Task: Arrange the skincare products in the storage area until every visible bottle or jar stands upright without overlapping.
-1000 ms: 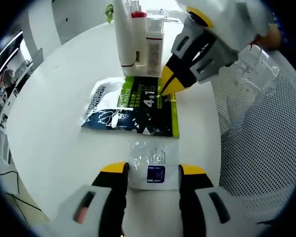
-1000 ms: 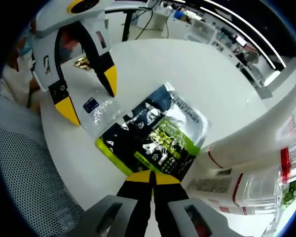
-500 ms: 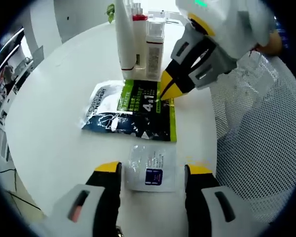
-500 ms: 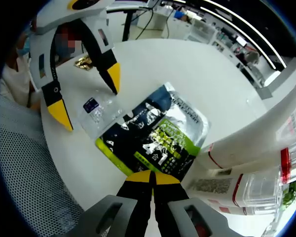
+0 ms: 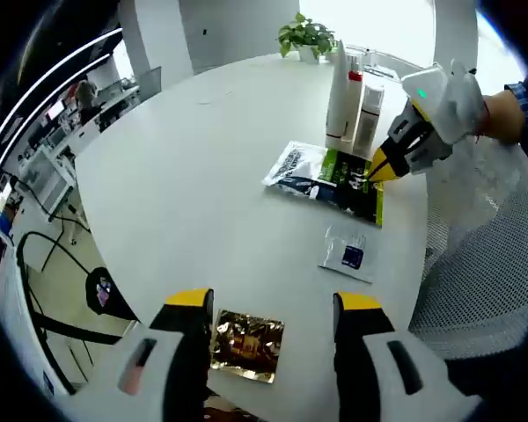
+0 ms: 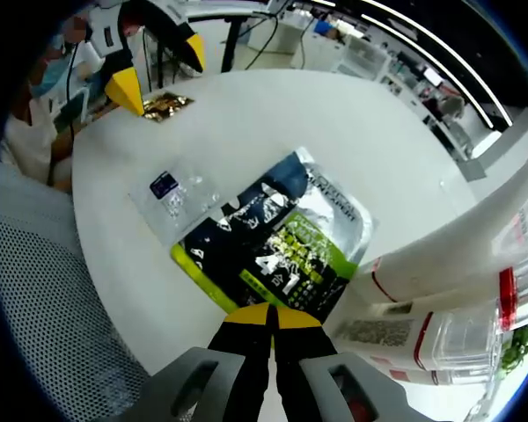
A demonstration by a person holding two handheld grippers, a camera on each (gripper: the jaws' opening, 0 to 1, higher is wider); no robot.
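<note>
Two skincare bottles stand upright and touching on the round white table (image 5: 185, 167): one tall white bottle (image 5: 337, 92) and one red-capped bottle (image 5: 367, 110) beside it. Just in front lie three flat packets: one dark-and-green sachet (image 5: 330, 176), one clear sachet (image 5: 349, 255) with a blue label, near but apart, and one gold foil packet (image 5: 246, 343) well away at the table edge.

Right gripper (image 6: 271, 316): jaws pressed together on the green edge of the dark-and-green sachet, which lies flat.

Left gripper (image 5: 273, 308): jaws spread apart, holding nothing, above the gold foil packet.

One potted plant (image 5: 310, 35) at the far table edge. Mesh chair back (image 5: 475, 272) beside the table.
</note>
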